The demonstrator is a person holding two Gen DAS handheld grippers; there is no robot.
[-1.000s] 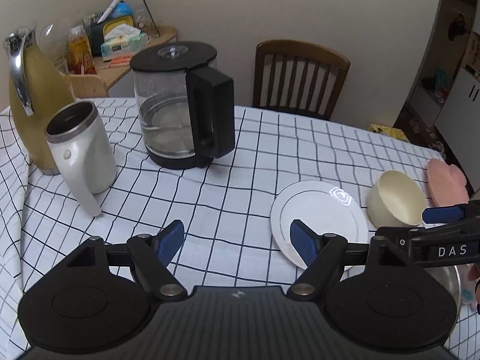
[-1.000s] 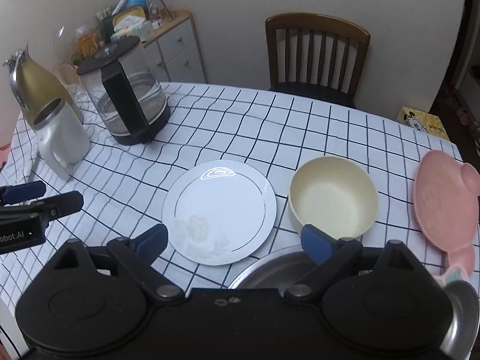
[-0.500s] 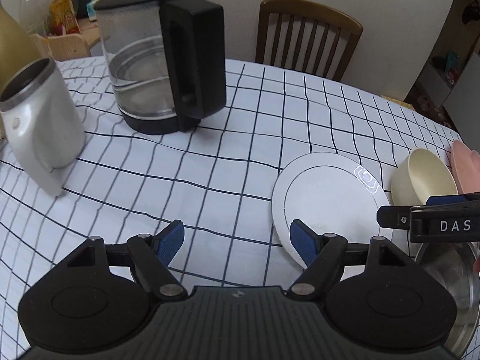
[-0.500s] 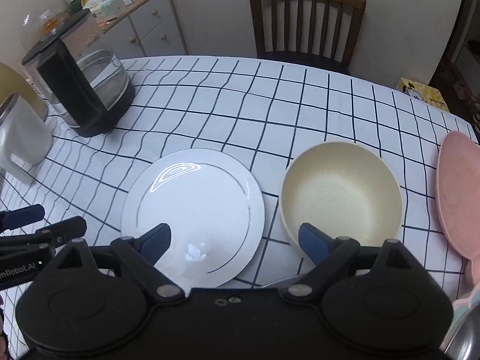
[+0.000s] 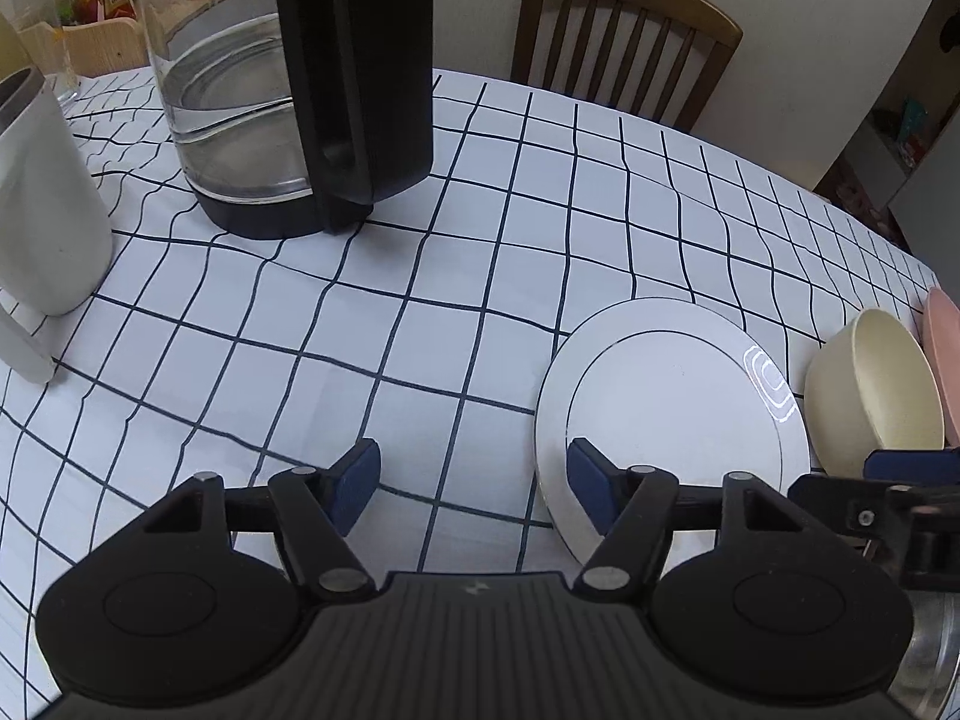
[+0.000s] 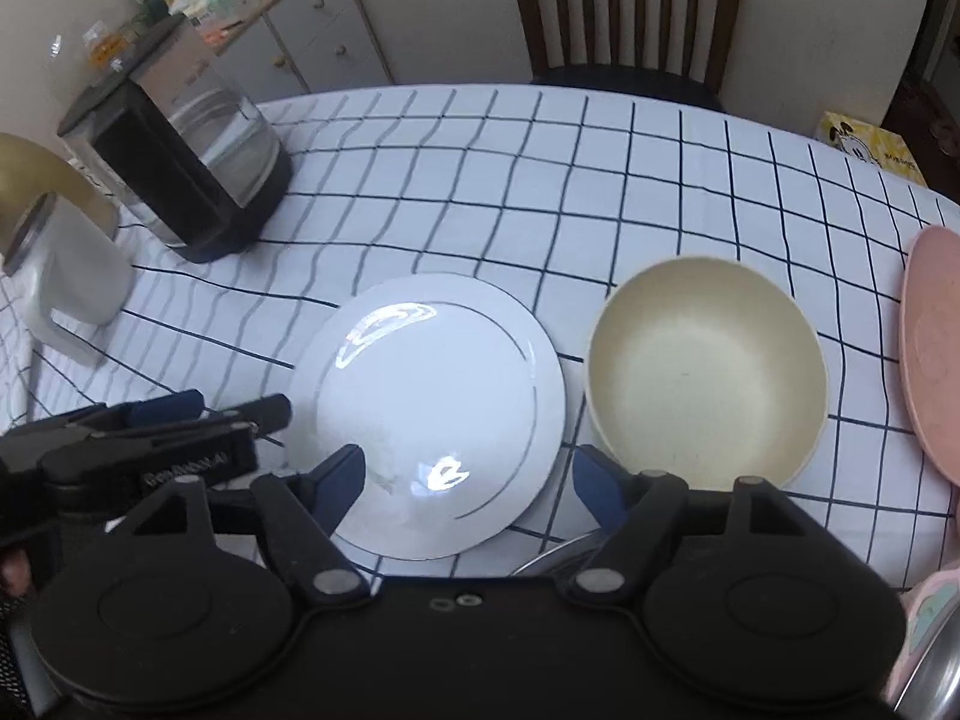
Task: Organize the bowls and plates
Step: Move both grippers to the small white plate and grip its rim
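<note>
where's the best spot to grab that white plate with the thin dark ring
Probably the near-left rim of the flat white plate with the thin dark ring, coming low from the left gripper side: it lies flat on the checked tablecloth, and the cream bowl crowds its right edge.

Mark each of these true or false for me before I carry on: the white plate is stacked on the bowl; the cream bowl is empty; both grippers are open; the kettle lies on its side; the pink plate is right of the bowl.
1. The white plate is stacked on the cream bowl: false, it lies flat on the tablecloth beside the bowl.
2. The cream bowl is empty: true.
3. The left gripper and right gripper are open, holding nothing: true, though their jaws have just been closing.
4. The glass kettle lies on its side: false, it stands upright.
5. The pink plate lies right of the bowl: true.
</note>
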